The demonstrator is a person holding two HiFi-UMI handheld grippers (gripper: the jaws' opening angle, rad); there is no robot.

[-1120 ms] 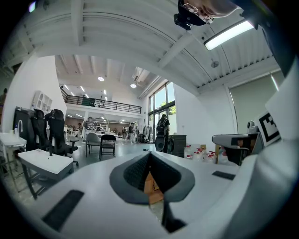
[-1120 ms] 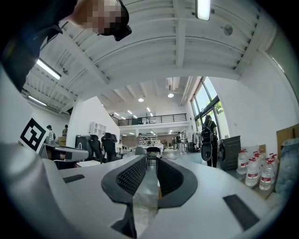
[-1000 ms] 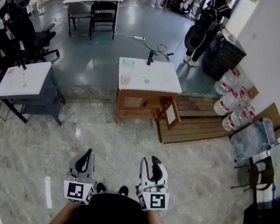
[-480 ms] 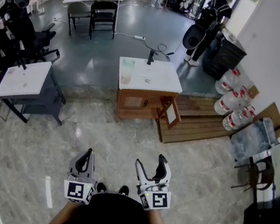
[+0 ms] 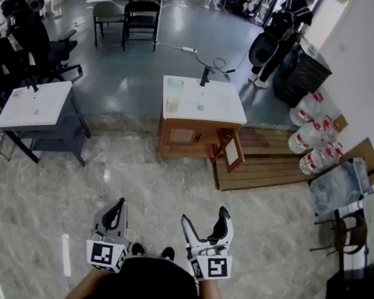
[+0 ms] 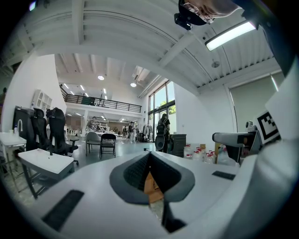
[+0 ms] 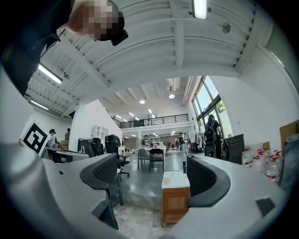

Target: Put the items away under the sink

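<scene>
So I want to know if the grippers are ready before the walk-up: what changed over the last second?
The right gripper opened: its jaws, nearly together a second ago, now stand wide apart with nothing between them. The left gripper stayed shut and empty, low in front of the person. The sink cabinet is as before, its door hanging open; nothing was picked up or put down.

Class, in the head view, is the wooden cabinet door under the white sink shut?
No, the white-faced wooden door hangs swung outward from the brown wooden cabinet.
</scene>
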